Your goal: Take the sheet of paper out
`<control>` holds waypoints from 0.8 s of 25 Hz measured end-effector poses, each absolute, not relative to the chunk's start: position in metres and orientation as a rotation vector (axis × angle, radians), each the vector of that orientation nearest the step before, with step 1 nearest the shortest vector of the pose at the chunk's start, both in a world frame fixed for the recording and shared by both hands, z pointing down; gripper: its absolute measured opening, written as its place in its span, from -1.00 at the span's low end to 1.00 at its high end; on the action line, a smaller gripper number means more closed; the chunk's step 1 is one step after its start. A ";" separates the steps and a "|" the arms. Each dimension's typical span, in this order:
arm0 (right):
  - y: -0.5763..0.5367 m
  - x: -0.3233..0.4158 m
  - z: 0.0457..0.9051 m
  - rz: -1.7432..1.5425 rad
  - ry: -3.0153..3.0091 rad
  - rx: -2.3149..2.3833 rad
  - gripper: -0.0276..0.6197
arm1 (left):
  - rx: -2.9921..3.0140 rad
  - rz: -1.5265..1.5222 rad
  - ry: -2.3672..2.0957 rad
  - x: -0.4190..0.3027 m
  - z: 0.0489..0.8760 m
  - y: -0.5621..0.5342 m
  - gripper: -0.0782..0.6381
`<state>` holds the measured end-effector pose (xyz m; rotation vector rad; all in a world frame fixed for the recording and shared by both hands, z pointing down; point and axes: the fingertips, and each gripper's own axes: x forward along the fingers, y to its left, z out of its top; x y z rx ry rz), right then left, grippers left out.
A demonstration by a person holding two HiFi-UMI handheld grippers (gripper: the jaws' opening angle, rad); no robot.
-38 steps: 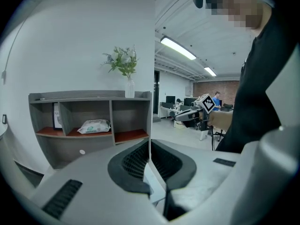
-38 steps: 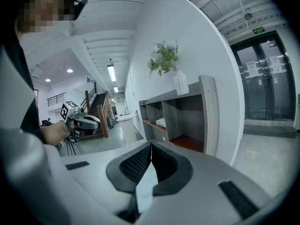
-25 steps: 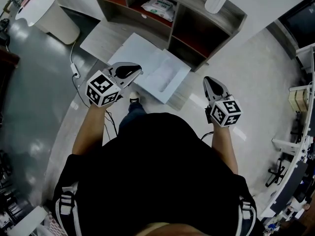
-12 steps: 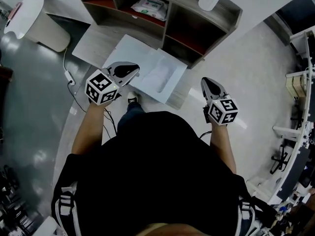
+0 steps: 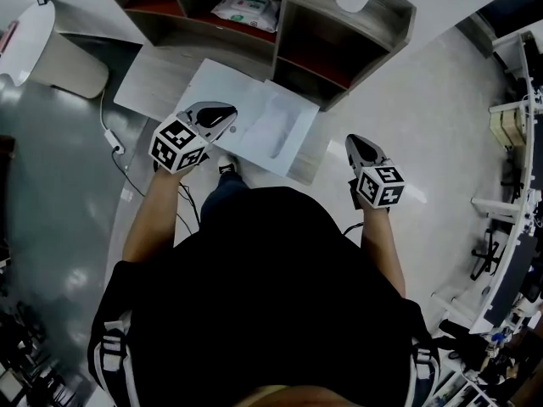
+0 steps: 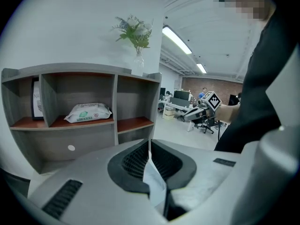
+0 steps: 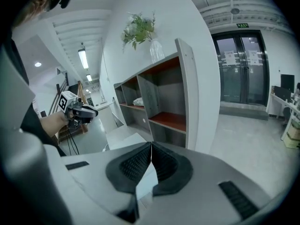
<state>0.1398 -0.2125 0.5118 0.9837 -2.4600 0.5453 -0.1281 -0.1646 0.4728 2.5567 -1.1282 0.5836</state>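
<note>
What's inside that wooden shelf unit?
In the shelf, a white pack of wipes lies in the middle compartment; a flat upright thing stands far left. The left gripper covers the shelf's bottom.

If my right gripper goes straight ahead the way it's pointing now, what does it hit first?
Probably the wooden shelf unit: the right gripper, fingers shut on nothing, aims into its end compartment, the one with the red-brown board. Nothing else shows in that line, though depth is hard to judge.
</note>
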 end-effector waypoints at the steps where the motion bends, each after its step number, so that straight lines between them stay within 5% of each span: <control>1: -0.213 0.141 0.516 0.552 -2.446 0.991 -0.87 | 2.558 0.584 -1.122 -0.130 0.475 -0.168 -0.69; 20: -0.211 0.170 0.572 0.673 -2.241 1.097 -0.87 | 2.519 0.643 -0.935 -0.132 0.549 -0.219 -0.69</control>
